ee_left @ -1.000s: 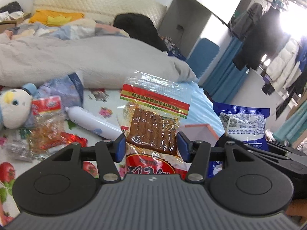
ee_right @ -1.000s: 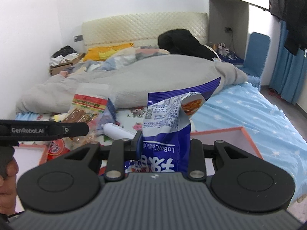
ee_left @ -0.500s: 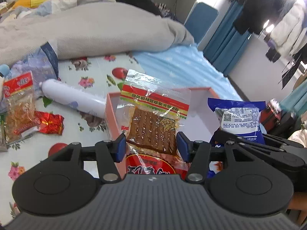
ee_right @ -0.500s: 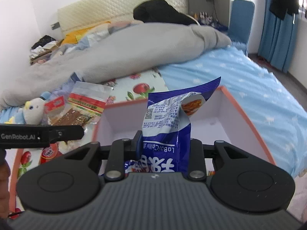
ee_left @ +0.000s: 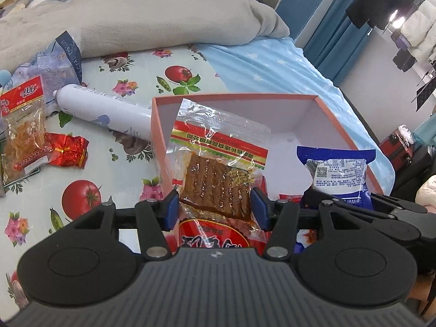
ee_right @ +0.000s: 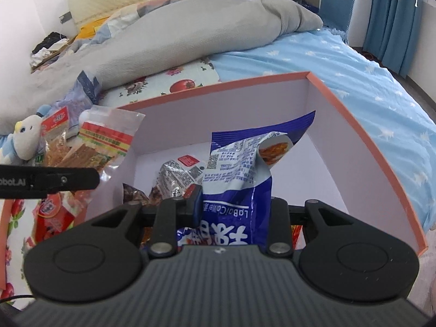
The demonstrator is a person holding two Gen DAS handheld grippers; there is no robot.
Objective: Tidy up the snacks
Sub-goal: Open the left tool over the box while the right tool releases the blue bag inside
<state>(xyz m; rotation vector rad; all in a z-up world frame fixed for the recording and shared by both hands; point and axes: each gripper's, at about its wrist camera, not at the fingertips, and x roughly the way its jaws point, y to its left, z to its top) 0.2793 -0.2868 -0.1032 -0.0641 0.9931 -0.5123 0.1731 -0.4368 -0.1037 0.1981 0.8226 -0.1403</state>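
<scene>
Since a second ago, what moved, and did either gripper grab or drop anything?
Both grippers came down over the pink-rimmed white cardboard box: it filled little of either view before and now fills both. The left gripper still clamps the clear packet of brown dried tofu; the right gripper still clamps the blue and white crinkly snack bag. Nothing taken or let go. The white tube and red wrapper lie unmoved.
</scene>
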